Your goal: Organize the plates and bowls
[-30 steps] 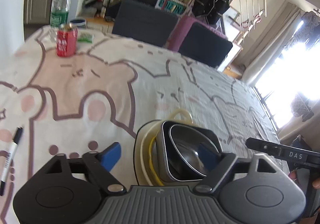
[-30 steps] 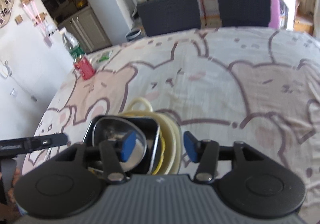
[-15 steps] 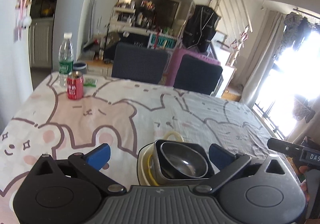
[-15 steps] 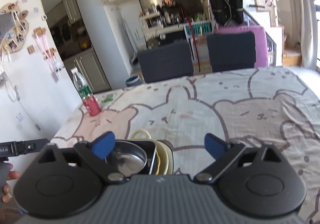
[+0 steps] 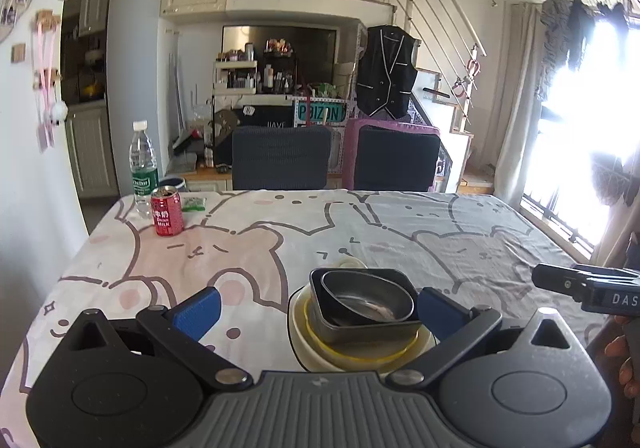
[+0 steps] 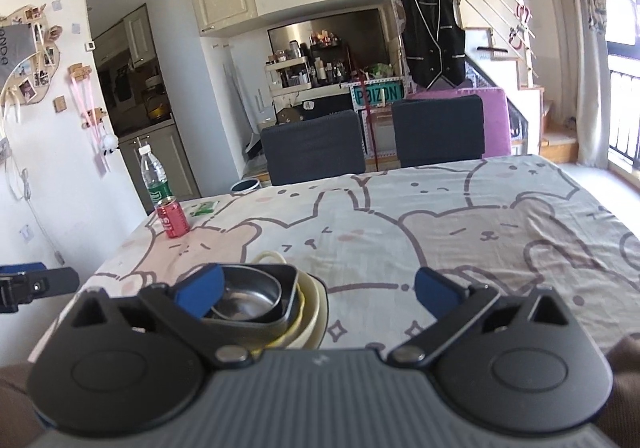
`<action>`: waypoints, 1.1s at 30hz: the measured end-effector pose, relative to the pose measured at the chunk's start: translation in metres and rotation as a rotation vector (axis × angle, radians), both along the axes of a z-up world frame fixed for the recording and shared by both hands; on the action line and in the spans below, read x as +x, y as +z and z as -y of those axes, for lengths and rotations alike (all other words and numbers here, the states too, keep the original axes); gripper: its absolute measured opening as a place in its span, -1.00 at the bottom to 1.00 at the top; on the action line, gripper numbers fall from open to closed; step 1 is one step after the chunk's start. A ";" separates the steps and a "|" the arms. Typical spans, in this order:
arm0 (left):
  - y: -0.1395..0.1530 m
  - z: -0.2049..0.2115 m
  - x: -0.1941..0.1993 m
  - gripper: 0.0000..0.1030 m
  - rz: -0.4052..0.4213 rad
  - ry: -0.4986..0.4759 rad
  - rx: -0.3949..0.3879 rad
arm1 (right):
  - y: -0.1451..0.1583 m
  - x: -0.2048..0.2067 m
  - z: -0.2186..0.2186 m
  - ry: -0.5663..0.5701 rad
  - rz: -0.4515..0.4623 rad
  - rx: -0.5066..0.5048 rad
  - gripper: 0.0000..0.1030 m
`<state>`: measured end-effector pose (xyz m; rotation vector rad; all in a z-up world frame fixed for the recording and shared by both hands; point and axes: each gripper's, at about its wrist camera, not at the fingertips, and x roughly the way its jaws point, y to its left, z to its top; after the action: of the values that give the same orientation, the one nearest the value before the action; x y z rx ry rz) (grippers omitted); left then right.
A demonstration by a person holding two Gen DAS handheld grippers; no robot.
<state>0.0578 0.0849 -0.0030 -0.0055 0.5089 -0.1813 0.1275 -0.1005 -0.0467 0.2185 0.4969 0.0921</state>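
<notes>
Both hand-held grippers have pulled back from the stack, jaws just opened wide, empty: left hand-held gripper (image 5: 316,306); right hand-held gripper (image 6: 318,288); metal bowl (image 5: 366,300) sits in the dark tray (image 5: 360,330) on plates (image 5: 320,352), near the tabletop (image 5: 440,240) edge; a careless nudge could topple it.

Table (image 5: 360,224) under bear-print cloth; beyond its far edge, two dark chairs (image 5: 282,158); behind those, cluttered shelving (image 5: 256,76); right of table, bright window (image 5: 580,152); staircase railing (image 5: 436,28) above.
</notes>
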 end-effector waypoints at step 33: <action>-0.044 0.019 -0.039 1.00 0.007 0.090 0.199 | -0.022 -0.054 -0.021 -0.042 0.033 -0.191 0.99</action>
<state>0.0183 0.0654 -0.0473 0.1656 0.5170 -0.0419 0.0737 -0.0798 -0.0686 0.0403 0.4649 0.0071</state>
